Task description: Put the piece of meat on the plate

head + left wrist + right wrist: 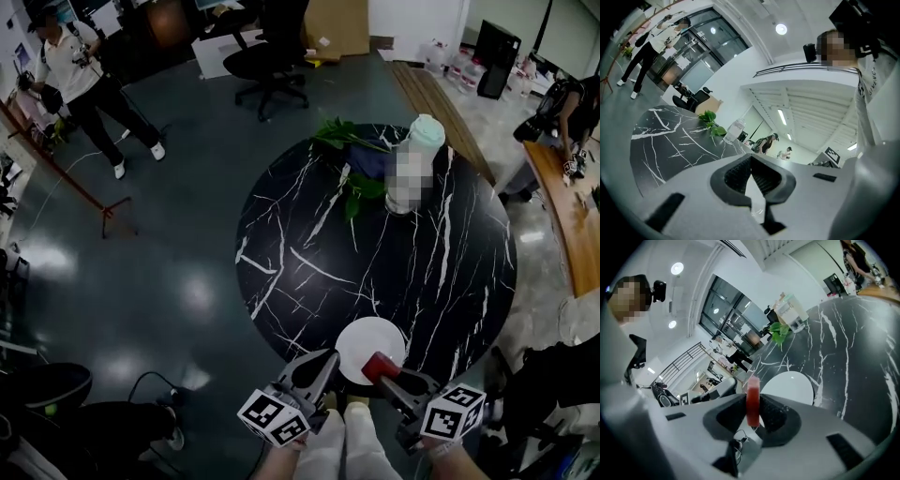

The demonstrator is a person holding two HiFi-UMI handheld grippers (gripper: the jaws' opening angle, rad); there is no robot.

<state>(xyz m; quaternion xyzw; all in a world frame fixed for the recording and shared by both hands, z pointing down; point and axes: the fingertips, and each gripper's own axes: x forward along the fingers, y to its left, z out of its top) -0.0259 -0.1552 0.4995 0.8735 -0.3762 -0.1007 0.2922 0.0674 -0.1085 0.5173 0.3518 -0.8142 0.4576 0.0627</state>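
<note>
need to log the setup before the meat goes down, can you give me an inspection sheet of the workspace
surface: round black table with white veining
job's things: white plate at the near edge, nothing on it; red piece of meat not yet on the plate
clutter: leafy sprig and pale-lidded bottle on the far side
grippers: left gripper jaws together, nothing between; right gripper jaws closed on the piece of meat, at the plate's near rim
cables: one dark cable on the floor left of the table
surroundings: office chair and standing person beyond the table; wooden counter at right
</note>
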